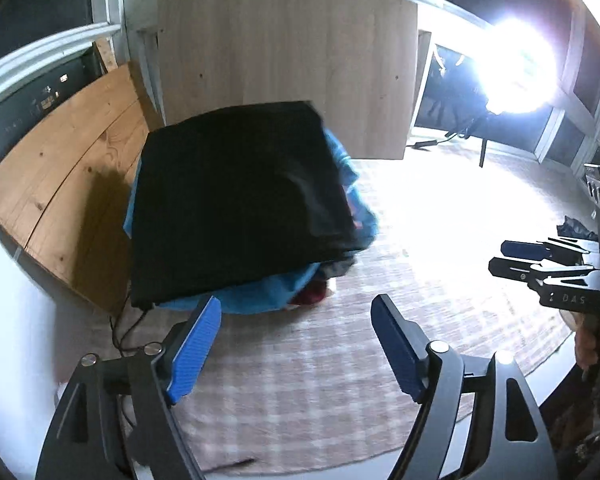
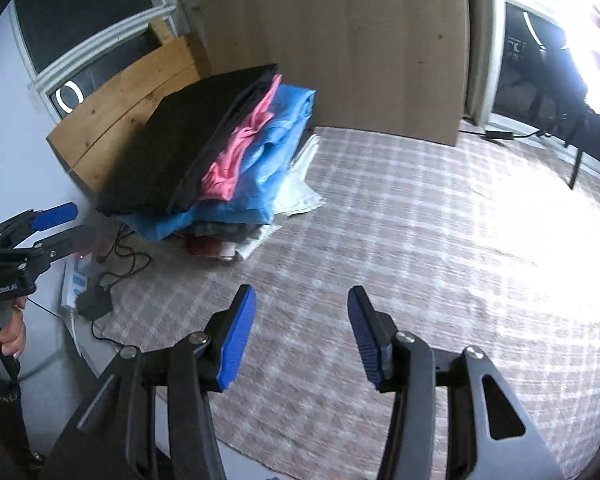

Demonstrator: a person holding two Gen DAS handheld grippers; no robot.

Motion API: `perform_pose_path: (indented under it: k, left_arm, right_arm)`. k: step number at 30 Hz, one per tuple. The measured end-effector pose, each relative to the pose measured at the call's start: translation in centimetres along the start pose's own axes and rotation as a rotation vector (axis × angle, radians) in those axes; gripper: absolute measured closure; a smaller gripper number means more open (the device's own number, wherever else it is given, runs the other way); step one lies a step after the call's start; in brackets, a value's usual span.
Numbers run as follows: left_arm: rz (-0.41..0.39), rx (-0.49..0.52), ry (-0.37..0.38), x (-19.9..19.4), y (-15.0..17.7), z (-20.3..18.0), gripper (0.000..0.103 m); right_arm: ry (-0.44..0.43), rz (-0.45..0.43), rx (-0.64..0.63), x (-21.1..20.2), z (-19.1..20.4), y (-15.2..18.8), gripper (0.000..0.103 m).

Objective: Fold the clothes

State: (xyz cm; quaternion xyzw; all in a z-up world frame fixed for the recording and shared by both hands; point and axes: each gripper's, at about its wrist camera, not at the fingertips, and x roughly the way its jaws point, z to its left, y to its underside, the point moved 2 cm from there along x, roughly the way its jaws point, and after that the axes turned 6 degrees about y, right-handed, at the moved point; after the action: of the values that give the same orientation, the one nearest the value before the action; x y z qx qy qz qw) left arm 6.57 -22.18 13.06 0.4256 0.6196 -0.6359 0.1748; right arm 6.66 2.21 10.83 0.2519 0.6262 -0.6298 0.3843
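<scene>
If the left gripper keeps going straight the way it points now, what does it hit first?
Most likely the checked rug: the open, empty left gripper points down at bare rug just short of the stack of folded clothes. Depth is unclear, so it might reach the stack's near edge instead.

You have a checked rug (image 2: 400,240) spread over the floor. A tall pale wooden panel (image 1: 284,60) stands at its far edge, with a lower pine board (image 1: 68,184) leaning at its left. A white power strip (image 2: 74,280) and black adapter (image 2: 95,302) lie by the wall. A bright lamp (image 1: 516,64) glares at your right.
</scene>
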Motion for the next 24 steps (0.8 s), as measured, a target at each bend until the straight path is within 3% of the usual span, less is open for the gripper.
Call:
perform_pose_path:
  k: [8,24]
  left_arm:
    - [-0.024,-0.110,-0.121,-1.4,1.6,-4.0,0.027]
    - [-0.051,-0.337,-0.227,-5.2,8.9,-11.8,0.026]
  right_arm:
    - [0.011,-0.030,-0.048,-2.9,-4.2,2.3,0.048]
    - [-0.078,-0.030,-0.203,-6.1,-8.9,7.5,0.048]
